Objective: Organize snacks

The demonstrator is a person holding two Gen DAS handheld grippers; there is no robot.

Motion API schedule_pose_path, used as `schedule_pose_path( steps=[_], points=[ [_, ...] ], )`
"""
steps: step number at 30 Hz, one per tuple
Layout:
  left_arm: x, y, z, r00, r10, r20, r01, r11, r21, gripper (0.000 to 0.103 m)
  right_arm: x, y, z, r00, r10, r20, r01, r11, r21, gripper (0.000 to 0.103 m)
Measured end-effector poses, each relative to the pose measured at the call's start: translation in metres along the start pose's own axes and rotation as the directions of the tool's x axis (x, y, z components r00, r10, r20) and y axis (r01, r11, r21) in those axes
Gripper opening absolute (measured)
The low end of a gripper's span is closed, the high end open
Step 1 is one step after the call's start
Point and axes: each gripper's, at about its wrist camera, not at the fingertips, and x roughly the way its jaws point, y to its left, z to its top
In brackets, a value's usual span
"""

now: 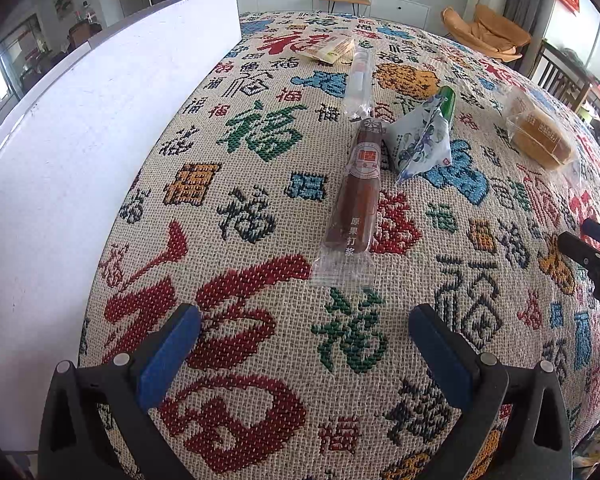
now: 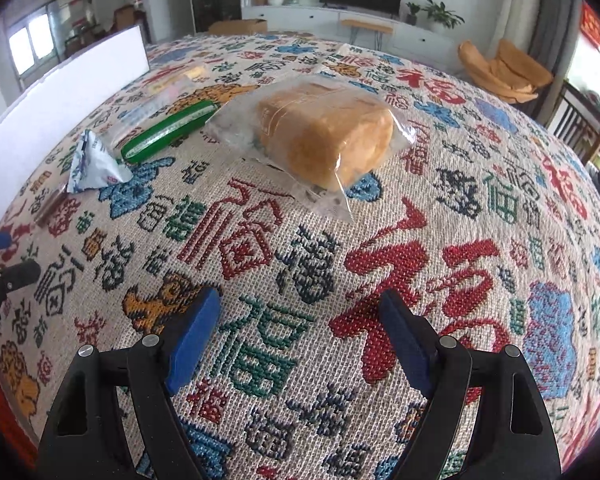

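Snacks lie scattered on a patterned tablecloth. A brown stick snack in clear wrap lies ahead of my left gripper, which is open and empty. Beside the stick sits a white and blue triangular pouch, with a green packet, a clear tube wrapper and a flat yellow packet farther back. A bagged bread loaf lies ahead of my right gripper, open and empty. The pouch and the green packet lie to its left.
A white box stands along the left side of the table, also seen as the white box in the right wrist view. The left gripper's fingers show at that view's left edge. A chair stands beyond the table.
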Motion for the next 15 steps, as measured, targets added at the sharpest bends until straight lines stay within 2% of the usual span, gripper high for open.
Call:
schedule_pose_path(
  steps=[4, 15],
  points=[
    [0.0000, 0.0000, 0.0001, 1.000, 0.000, 0.000, 0.000, 1.000, 0.000, 0.103, -0.0022, 0.0004, -0.0061, 0.999, 0.002, 0.047, -0.001, 1.000, -0.009, 0.085],
    [0.0001, 0.0000, 0.0003, 1.000, 0.000, 0.000, 0.000, 1.000, 0.000, 0.103, -0.0016, -0.0006, -0.0068, 0.999, 0.002, 0.046, -0.002, 1.000, -0.006, 0.087]
  ],
)
